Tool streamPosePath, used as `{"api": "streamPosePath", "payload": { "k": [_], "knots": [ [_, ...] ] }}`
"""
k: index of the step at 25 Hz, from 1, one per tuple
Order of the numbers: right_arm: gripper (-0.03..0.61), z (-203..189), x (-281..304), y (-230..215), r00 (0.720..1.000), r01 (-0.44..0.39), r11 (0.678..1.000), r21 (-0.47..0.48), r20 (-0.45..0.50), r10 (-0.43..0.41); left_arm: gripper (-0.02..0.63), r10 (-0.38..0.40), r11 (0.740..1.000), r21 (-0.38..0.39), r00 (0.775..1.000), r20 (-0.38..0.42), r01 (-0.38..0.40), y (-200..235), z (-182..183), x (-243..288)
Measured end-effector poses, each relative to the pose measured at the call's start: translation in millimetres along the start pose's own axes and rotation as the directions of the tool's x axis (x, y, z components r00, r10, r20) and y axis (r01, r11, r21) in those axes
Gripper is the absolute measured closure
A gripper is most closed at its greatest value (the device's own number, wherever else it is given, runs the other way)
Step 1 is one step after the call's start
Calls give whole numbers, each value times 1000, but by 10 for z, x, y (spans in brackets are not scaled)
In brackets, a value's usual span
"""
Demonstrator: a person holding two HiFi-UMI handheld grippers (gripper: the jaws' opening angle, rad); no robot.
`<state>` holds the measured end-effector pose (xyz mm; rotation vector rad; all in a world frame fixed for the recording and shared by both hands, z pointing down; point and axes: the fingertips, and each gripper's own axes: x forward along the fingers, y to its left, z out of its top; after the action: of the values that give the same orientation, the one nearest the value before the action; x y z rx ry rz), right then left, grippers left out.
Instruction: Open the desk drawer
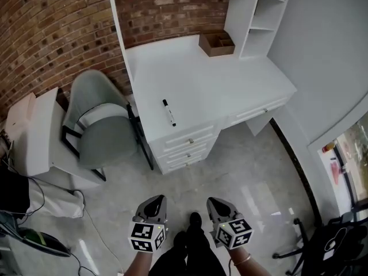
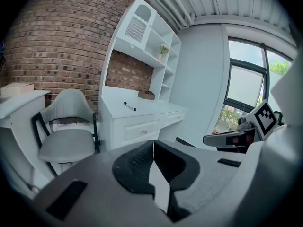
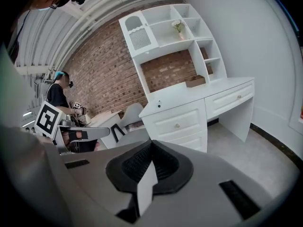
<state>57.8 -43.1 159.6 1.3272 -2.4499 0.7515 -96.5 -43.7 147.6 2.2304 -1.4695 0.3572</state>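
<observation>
The white desk (image 1: 201, 85) stands against the brick wall, well ahead of both grippers. Its drawers are closed; the top drawer of the left stack (image 1: 187, 138) has a small knob (image 1: 191, 141). In the head view my left gripper (image 1: 154, 200) and right gripper (image 1: 217, 202) are held low over the floor, side by side and far short of the desk. Both are shut and hold nothing. The left gripper view has the top drawer (image 2: 137, 129) beyond the shut left gripper (image 2: 153, 144). The right gripper view has it (image 3: 177, 122) beyond the shut right gripper (image 3: 151, 144).
A black marker (image 1: 169, 112) lies on the desk top and a brown wooden organiser (image 1: 217, 43) sits at its back. A grey chair (image 1: 98, 128) stands left of the desk. A second drawer (image 1: 259, 111) spans the kneehole. A person (image 3: 58, 96) stands at the far left.
</observation>
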Motion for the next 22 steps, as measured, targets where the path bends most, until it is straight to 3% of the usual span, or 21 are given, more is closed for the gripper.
{"api": "streamPosePath", "payload": {
  "k": [11, 22],
  "knots": [
    [574, -520, 1117, -783, 995, -70, 997, -28, -80, 67, 604, 53, 998, -36, 999, -11, -53, 349, -504, 986],
    [574, -1898, 2293, -1562, 984, -91, 992, -82, -158, 77, 604, 84, 996, -18, 996, -19, -84, 833, -1742, 1949]
  ]
}}
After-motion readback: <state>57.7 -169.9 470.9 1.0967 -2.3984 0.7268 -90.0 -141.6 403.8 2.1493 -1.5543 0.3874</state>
